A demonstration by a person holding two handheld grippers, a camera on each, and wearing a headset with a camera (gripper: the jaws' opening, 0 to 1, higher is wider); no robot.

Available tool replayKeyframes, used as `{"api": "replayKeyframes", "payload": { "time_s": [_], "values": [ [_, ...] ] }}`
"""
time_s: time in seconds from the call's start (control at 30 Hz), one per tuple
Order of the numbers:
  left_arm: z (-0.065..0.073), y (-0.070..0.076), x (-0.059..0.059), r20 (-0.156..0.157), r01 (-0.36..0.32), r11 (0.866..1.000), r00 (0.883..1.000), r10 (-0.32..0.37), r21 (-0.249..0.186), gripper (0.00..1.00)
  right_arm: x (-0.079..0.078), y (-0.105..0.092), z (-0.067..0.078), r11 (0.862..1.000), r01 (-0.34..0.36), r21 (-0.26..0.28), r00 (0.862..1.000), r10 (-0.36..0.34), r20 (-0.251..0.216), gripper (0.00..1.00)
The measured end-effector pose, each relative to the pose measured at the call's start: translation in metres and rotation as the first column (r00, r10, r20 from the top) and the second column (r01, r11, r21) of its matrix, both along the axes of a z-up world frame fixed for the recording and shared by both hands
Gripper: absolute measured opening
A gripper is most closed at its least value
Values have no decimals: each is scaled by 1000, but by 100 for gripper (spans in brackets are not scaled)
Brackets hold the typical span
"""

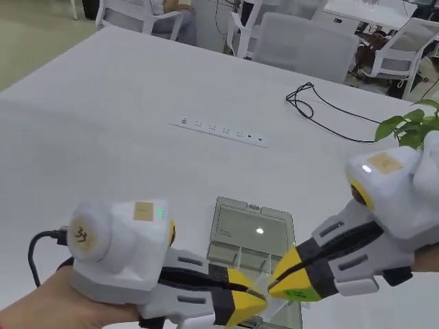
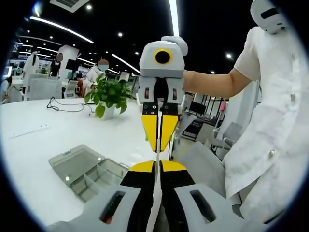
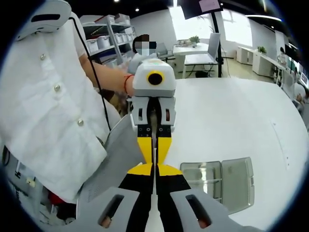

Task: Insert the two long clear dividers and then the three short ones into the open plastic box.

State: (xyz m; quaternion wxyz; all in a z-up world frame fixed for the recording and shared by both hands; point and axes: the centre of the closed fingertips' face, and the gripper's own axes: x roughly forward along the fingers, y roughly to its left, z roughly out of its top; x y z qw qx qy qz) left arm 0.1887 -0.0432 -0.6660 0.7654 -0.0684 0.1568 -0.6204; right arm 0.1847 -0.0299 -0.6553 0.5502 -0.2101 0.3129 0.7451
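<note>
While both tools are held up off the worktop (image 1: pixel 103 137) at the near side of the open box (image 1: pixel 251 223), they meet tip to tip, each pinched on the same clear divider (image 2: pixel 157 155). The left tool (image 1: pixel 255 303) is low centre in the head view w/ a black lead (image 1: pixel 33 250) at its rear. The right tool (image 1: pixel 278 286) slants in at lower right. Jaws on both are closed to a hairline slit, w/ only the strip's thickness btwn the yellow tips.

The divider is seen edge-on in both gripper views. It's a thin, colourless, see-through strip, running as a pale line out of one tool's jaws straight into the other's. Long or short type can't be told. In the head view it's barely a glint btwn the tips.

The box sits on the white worktop close to the person, apart from both tools. It's clear-greyish plastic, rectangular, w/ the lid folded fully back and lying flat on the far side, a light reflected in it. The base is the nearer half, partly hidden behind the tools in the head view. Partition walls show in it, splitting it into compartments; count unclear.

Further back on the worktop are a white power strip (image 1: pixel 219 131), a looped black cable (image 1: pixel 309 103) and a plant (image 1: pixel 410 127) at the right edge.
</note>
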Motion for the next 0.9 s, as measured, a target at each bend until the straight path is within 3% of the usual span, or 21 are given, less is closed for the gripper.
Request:
{"api": "replayKeyframes", "payload": {
  "time_s": [0.53, 0.9],
  "values": [
    [-11, 29, 11, -9, -97, 994, 995, 97, 41, 12, 18, 2, 14, 997, 67, 40, 997, -68, 33, 3],
    [-18, 46, 20, -5, -160, 984, 987, 161, 83, 27, 30, 4, 16, 994, 104, 45, 992, -106, 61, 3]
  ]
}}
